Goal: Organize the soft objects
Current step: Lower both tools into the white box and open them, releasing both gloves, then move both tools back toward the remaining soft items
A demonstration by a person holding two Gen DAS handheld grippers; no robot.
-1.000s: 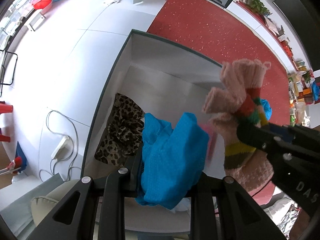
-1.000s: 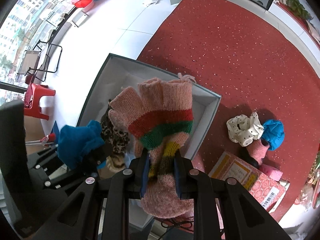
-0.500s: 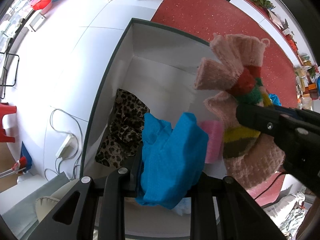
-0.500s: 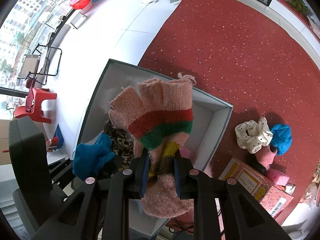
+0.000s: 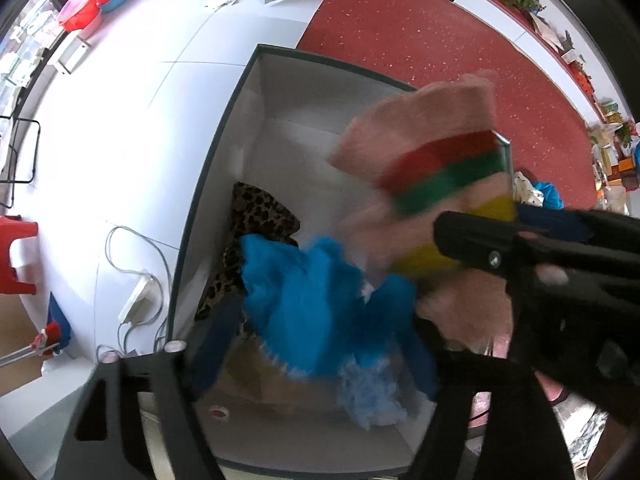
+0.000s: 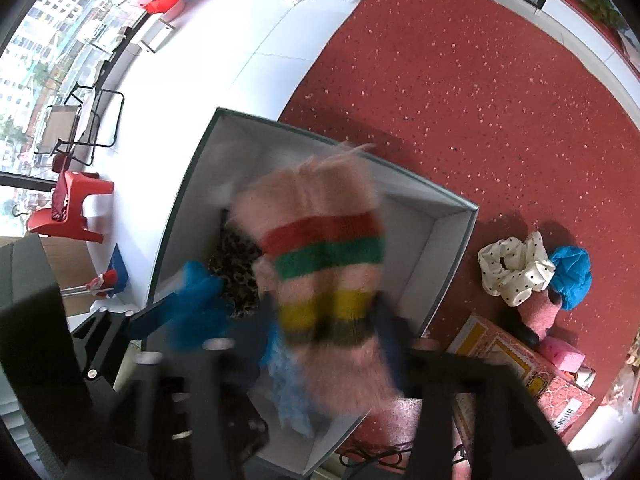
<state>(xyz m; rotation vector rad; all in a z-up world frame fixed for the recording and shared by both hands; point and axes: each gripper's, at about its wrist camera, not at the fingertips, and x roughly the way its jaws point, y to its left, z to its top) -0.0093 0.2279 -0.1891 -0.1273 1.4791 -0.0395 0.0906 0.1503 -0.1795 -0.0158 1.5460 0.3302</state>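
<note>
Counting box [image 6: 448, 264]: one, holding one leopard cloth [image 5: 256, 216]
Left tool [image 5: 320, 344]: jaws just opened wide, blue cloth [image 5: 320, 304] loose between
Right tool [image 6: 324, 344]: jaws just opened, striped glove [image 6: 324, 256] loose between

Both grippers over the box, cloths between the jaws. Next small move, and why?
Probably lift both grippers clear. Both sets of jaws have just been opening, so the blue cloth and the striped glove are loose above the white box, which already holds a leopard-print cloth.

Pink glove [image 6: 324, 280] striped red, green, yellow; blue cloth [image 5: 320, 304]; leopard-print fabric [image 5: 260, 216].
</note>
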